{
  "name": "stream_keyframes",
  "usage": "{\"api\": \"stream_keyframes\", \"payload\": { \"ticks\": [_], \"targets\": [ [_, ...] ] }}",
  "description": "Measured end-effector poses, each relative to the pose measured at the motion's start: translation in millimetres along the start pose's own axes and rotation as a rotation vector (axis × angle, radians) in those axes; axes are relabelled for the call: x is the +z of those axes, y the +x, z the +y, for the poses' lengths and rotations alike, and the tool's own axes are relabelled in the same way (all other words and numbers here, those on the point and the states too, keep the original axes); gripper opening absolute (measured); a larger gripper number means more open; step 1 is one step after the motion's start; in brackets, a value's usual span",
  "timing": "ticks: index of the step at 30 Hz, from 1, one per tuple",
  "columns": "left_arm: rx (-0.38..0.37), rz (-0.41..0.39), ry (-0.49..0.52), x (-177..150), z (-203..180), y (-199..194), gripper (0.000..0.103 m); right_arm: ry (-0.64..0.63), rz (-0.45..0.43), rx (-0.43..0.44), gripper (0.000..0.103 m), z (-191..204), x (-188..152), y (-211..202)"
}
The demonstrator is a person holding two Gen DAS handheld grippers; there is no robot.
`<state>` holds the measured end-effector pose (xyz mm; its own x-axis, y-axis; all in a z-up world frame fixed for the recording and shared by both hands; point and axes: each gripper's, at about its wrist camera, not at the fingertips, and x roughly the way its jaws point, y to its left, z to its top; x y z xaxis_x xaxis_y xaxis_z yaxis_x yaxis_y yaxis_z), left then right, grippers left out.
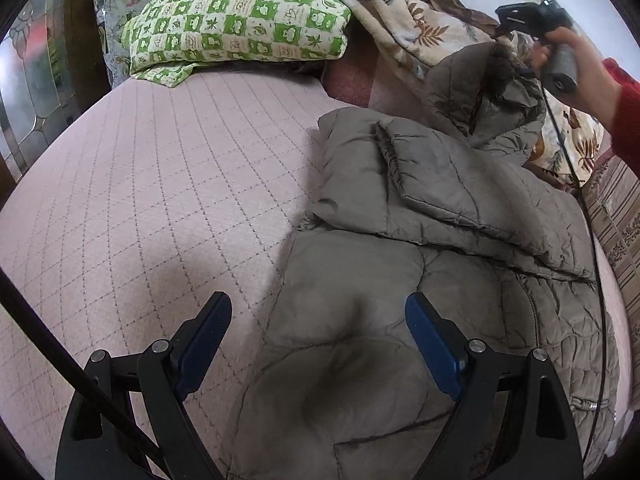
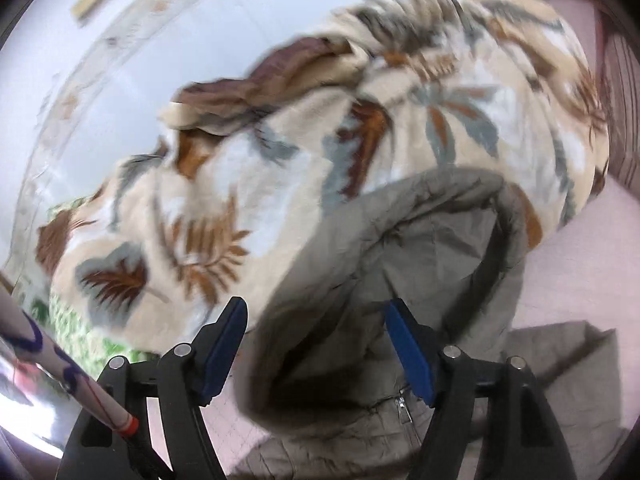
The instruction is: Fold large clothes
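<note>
Below, the grey padded jacket [image 1: 420,248] is lying on the pink bed [image 1: 160,184], spreading under the left gripper [image 1: 318,344], fingers released; the right gripper [image 2: 316,344] is gaping around its hood [image 2: 420,248].

**A bedroom at home**

I am working over a bed [image 1: 160,184] with a pink quilted cover. A green-and-white patterned pillow [image 1: 236,20] lies at its head, beside a heaped fleece blanket [image 2: 280,184] printed with brown and grey leaves. A dark wooden frame [image 1: 82,36] with patterned glass stands behind the pillow.
</note>
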<state>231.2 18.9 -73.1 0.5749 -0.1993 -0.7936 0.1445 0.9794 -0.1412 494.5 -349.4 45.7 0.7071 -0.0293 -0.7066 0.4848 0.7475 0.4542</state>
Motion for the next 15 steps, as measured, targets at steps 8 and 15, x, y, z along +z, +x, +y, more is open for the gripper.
{"api": "stream_keyframes", "payload": {
  "ticks": [8, 15],
  "targets": [
    [-0.031, 0.002, -0.039, 0, 10, -4, 0.088, -0.184, 0.047, 0.155, 0.008, -14, -54, -65],
    [-0.102, 0.01, -0.122, -3, 28, -14, 0.088, -0.323, 0.119, 0.256, 0.007, -80, -206, -171]
  ]
}}
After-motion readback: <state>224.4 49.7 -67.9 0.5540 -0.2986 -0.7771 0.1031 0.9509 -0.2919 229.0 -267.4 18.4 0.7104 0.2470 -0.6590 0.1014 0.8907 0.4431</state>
